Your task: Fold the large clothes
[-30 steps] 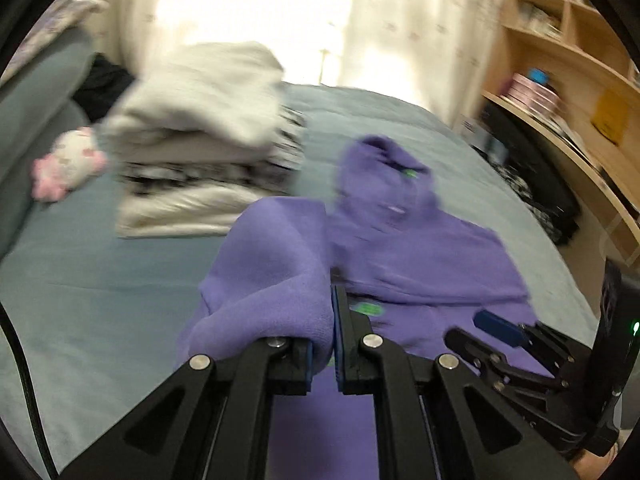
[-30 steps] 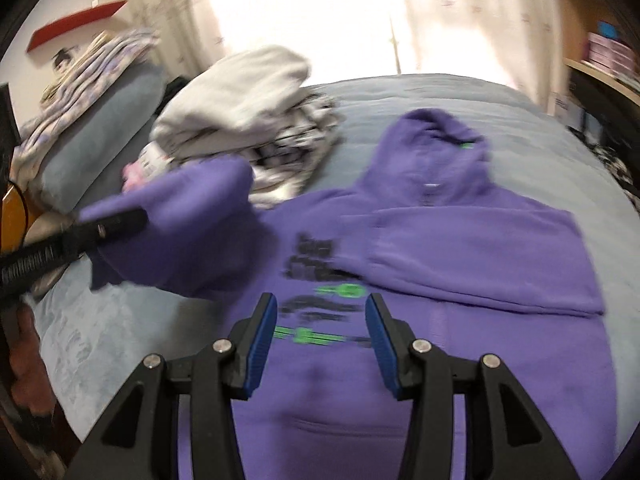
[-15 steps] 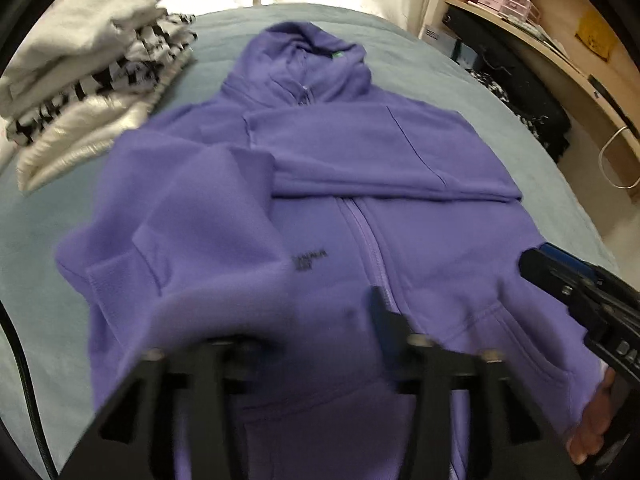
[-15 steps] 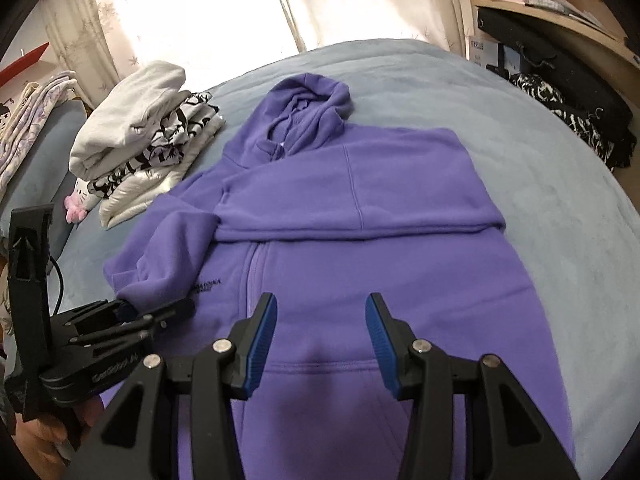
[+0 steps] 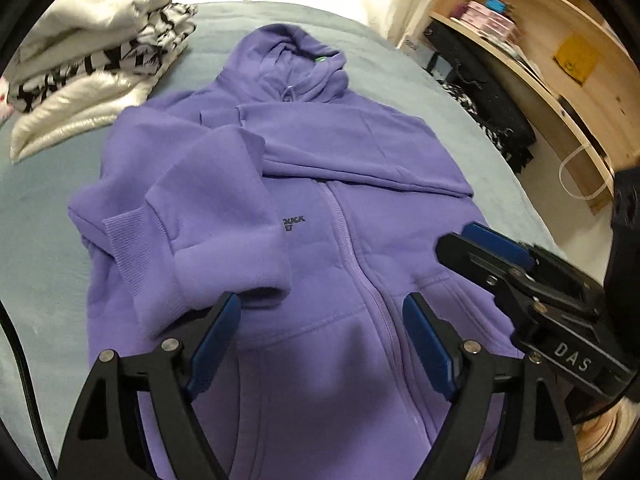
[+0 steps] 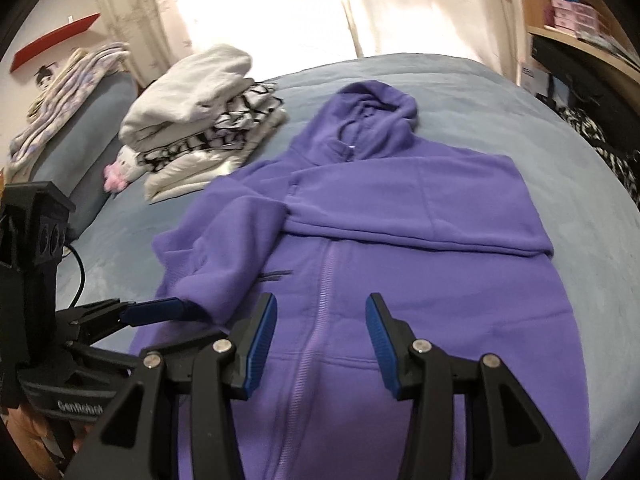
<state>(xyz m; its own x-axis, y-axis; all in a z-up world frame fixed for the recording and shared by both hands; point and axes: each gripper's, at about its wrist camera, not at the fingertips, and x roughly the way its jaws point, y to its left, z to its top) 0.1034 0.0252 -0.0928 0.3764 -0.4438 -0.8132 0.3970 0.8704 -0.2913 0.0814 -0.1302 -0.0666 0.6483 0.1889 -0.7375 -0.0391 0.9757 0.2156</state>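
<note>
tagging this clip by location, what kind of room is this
Most likely a bedroom: the purple hoodie lies on a wide bed with a grey-blue cover, folded clothes are stacked beside it, and curtains hang behind.

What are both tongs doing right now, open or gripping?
Left tongs: open, jaws just opened, holding nothing; the sleeve lies on the purple hoodie.
Right tongs: open, holding nothing.

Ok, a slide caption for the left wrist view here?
Left gripper, jaws just opened and empty, above a purple hoodie with both sleeves folded in; right gripper beside it.
</note>
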